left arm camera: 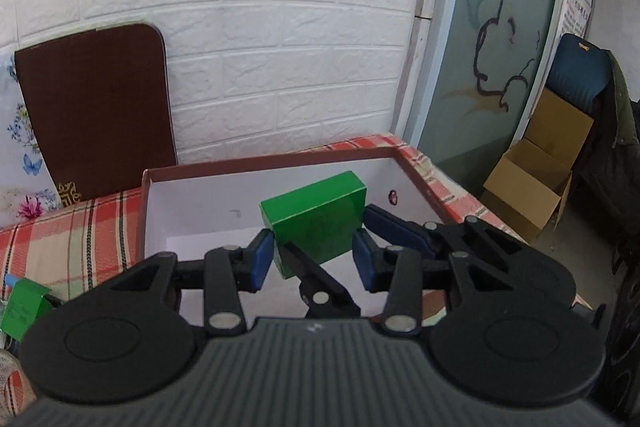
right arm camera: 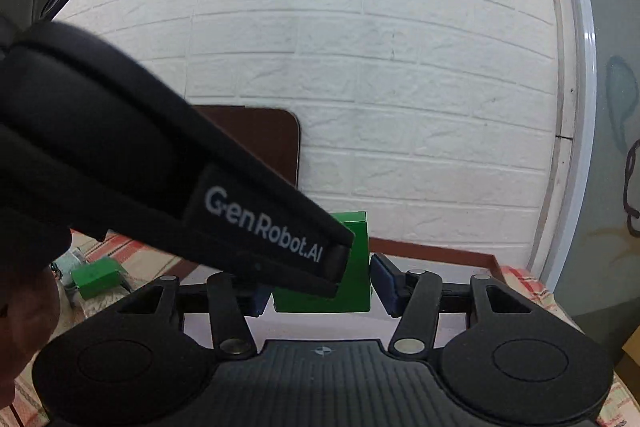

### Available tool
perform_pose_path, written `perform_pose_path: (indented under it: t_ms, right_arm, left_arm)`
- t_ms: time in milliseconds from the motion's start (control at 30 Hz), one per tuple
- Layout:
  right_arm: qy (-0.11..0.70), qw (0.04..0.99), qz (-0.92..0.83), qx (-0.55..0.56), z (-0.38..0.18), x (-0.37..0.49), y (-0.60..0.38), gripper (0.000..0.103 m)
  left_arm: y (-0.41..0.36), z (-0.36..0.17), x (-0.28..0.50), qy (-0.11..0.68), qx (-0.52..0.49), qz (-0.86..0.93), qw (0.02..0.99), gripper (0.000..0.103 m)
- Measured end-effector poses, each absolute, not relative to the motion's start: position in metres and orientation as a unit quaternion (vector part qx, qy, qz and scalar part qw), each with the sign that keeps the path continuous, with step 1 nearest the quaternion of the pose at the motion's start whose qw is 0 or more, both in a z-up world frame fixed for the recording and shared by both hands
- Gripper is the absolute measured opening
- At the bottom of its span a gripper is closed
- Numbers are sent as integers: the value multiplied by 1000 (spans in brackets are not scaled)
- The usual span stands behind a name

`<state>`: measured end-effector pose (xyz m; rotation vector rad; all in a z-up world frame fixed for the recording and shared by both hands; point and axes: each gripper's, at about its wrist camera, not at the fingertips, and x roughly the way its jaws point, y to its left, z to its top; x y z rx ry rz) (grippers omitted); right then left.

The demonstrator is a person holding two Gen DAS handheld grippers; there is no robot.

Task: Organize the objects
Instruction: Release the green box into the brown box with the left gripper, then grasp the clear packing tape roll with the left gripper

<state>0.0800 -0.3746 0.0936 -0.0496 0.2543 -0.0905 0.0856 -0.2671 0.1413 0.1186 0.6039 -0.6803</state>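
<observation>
Green box (left arm camera: pixel 316 223) in white tray (left arm camera: pixel 192 203), both hand-held grippers' pads just off it, neither clamped, left hand-held gripper's body blocking right view.

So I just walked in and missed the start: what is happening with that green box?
A person holds a gripper in each hand over a shallow red-rimmed tray on a checked cloth. Both the left gripper and the right gripper have a green box between their jaws, tilted inside the tray. Whether either one presses on it is unclear. A second green box waits outside on the cloth.
</observation>
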Motion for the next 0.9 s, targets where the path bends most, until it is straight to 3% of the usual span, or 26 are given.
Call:
perform_pose_path:
  t_ms: [100,133,167,300,433,600,700,767,833,900]
  right_arm:
    - [142,989,-48,-16,80,98,-377,57]
    - [151,987,-53,-14,75,105,-379,73]
    - [158,985,-63,-10,70,109,-380,80]
    - [155,985,-75,12,60,103,-387,75]
    - [102,991,-80,37,59,65,-386,73]
    - [52,998,-9,27,64,11,-353,55]
    - [104,991,78,19,56,-20,-327,41]
    - [157,979,126,4,40,26,-281,34]
    - [200,967,157,-9,36,68,-252,33]
    - [237,956,171,-12,30,52,-215,33]
  left_arm:
    - [-269,134,102,293,55,-329,896,46]
    - [-270,132,105,292,60,-326,897,46]
    - [-271,129,108,293,69,-314,900,52]
    - [-255,125,109,292,69,-300,906,56]
    - [-204,133,85,261,33,-303,916,62]
    - [-104,121,49,236,6,-255,938,62]
    - [-43,89,47,291,0,-175,940,60]
    - [-5,63,46,328,-12,-123,937,60]
    - [29,38,42,348,-28,-82,933,60]
    - [55,14,39,363,-37,-44,930,60]
